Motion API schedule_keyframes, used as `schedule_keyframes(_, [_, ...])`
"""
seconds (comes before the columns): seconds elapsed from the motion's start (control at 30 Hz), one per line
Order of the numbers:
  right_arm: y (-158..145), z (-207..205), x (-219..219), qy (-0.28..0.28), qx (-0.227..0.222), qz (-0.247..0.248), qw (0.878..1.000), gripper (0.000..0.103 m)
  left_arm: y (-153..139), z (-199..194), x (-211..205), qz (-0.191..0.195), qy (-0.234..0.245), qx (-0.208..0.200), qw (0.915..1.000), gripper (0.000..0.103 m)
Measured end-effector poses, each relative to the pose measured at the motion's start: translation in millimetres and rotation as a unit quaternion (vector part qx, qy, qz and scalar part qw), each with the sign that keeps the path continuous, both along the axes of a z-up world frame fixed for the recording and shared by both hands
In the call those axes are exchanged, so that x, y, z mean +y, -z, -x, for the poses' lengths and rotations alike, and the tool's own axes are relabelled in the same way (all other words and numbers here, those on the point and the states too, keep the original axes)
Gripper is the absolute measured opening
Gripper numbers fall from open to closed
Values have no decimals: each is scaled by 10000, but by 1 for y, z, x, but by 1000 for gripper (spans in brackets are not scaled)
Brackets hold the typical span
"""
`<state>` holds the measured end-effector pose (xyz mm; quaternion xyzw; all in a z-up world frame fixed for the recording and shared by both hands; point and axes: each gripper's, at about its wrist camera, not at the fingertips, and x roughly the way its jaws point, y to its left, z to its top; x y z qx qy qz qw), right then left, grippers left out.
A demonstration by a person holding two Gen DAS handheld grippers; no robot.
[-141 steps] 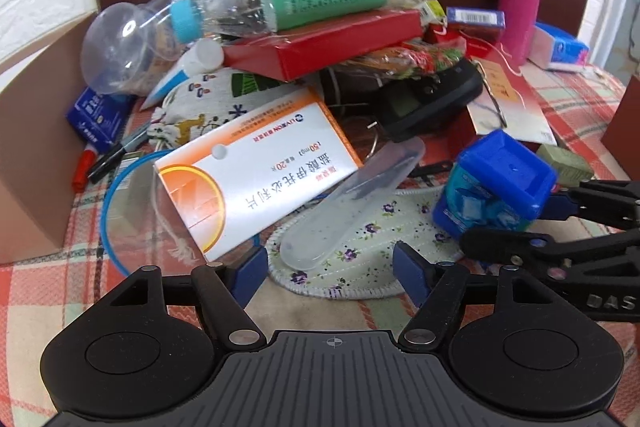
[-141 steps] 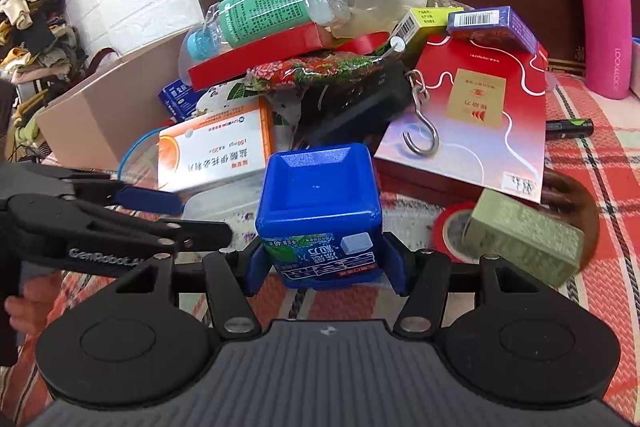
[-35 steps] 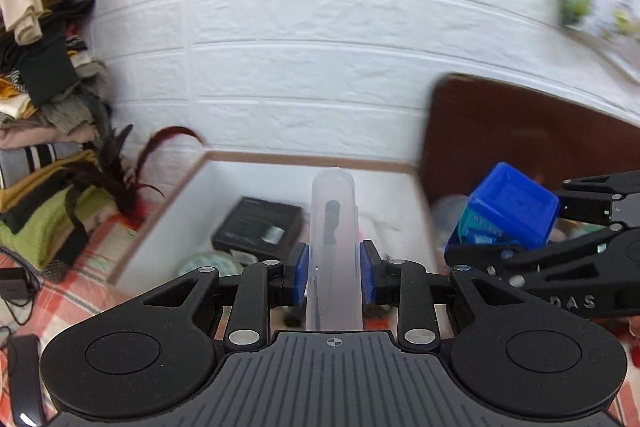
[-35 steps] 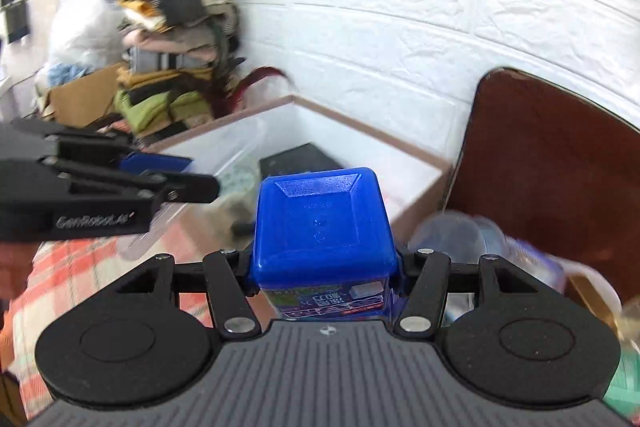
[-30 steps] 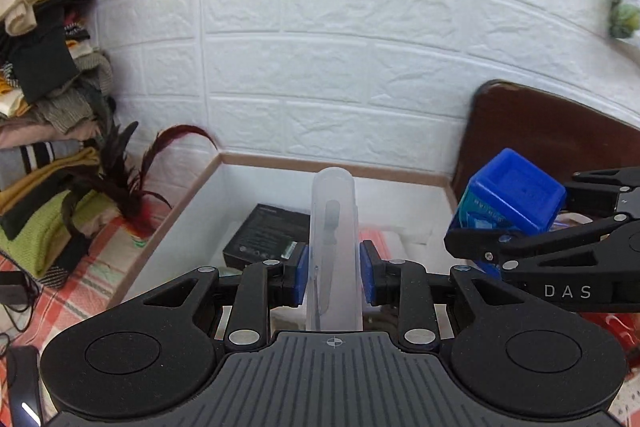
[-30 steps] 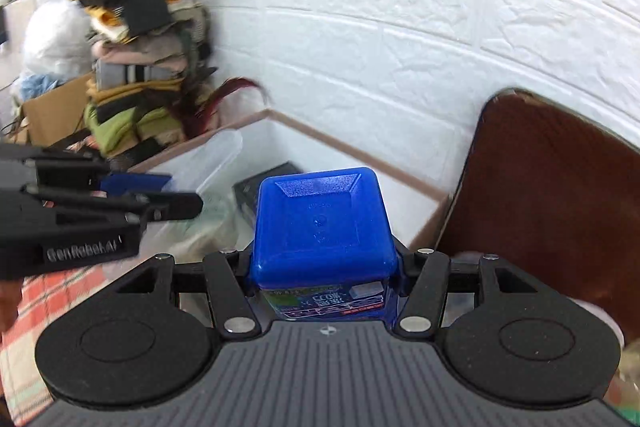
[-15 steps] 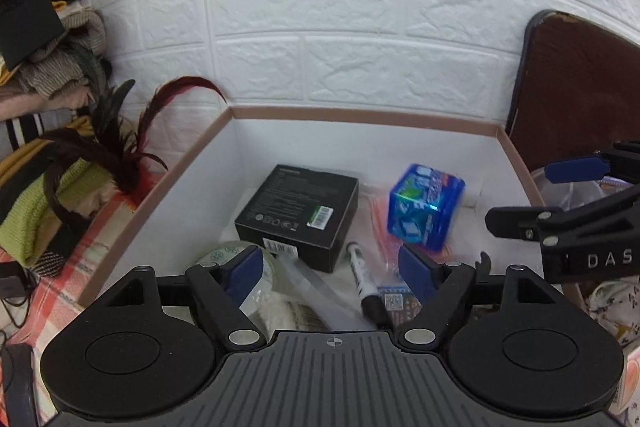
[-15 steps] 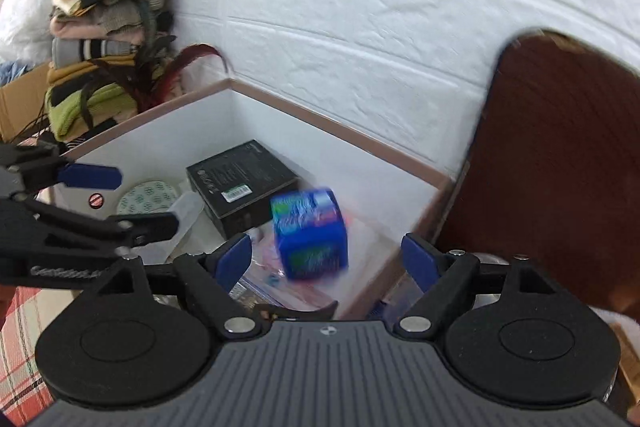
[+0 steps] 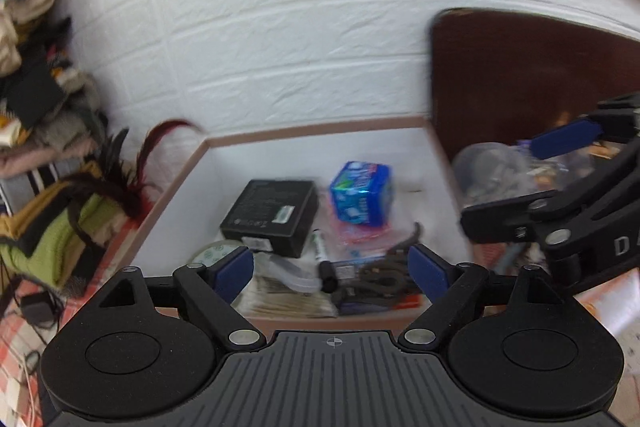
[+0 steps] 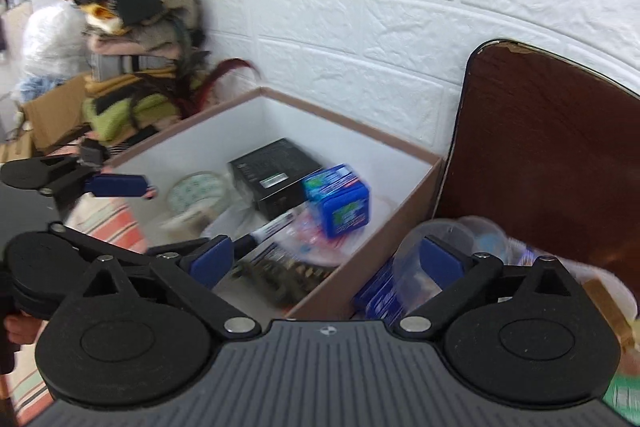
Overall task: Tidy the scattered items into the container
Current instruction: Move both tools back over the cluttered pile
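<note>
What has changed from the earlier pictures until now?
Both grippers let go: the right gripper dropped the blue box into the container, and the left gripper dropped the clear case there. Both now stand open and empty. The black box stayed put.

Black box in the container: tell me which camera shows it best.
The left wrist view. It looks almost straight down at the black box, showing its whole top and label, lying beside the blue tub. The right wrist view shows the box at an angle, the tub covering one corner.
</note>
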<state>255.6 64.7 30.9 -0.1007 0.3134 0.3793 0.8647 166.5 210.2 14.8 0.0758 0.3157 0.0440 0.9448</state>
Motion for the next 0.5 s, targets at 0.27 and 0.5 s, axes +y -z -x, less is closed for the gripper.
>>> schedule_keyframes(0.27, [0,58,-56,89,136,-374,9992,102,-11,60,-67,-128,634,-201,9977,96])
schedule_keyframes(0.5, [44,114,-125,708,366,-906,9927,103,21,110,-123,299,1131,-168,9930,96])
